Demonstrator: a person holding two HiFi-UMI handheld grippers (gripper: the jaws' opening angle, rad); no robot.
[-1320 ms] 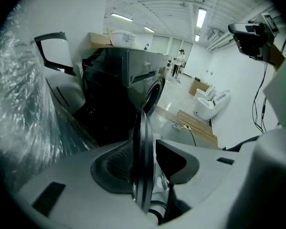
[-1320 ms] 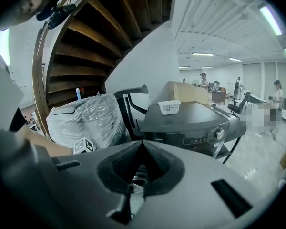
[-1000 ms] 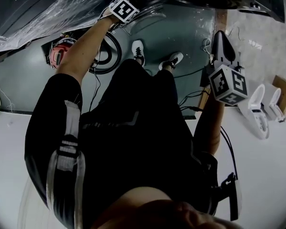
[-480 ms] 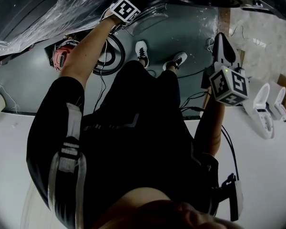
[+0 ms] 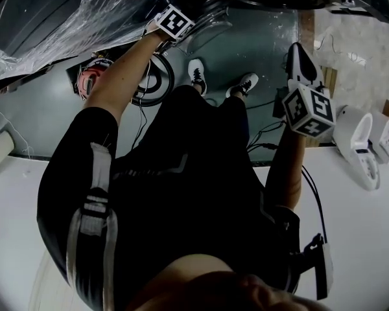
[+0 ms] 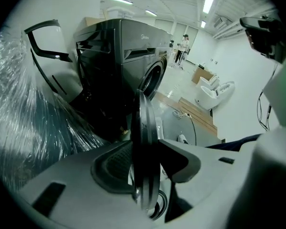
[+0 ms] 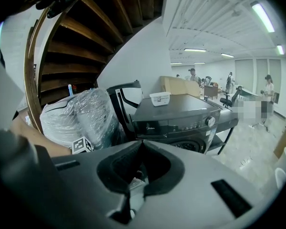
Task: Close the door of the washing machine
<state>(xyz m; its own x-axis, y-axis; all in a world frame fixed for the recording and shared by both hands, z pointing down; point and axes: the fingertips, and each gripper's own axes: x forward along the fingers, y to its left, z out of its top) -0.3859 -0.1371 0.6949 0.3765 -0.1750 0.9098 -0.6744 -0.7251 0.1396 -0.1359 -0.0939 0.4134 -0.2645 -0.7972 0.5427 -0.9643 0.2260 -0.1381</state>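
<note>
Left gripper (image 6: 147, 142) jaws have just been closing and now clamp the rim of the door (image 6: 143, 111), which stands open, swung out from the machine (image 6: 117, 56) front. Right gripper (image 7: 139, 146) is closed, empty, well apart from the machine.

Bright ceiling strip lights (image 7: 263, 15), far end well lit. Head view dim, heavy fisheye vignette at edges. Glare on plastic wrap (image 5: 45, 18) (near foreground soft, out of focus).
</note>
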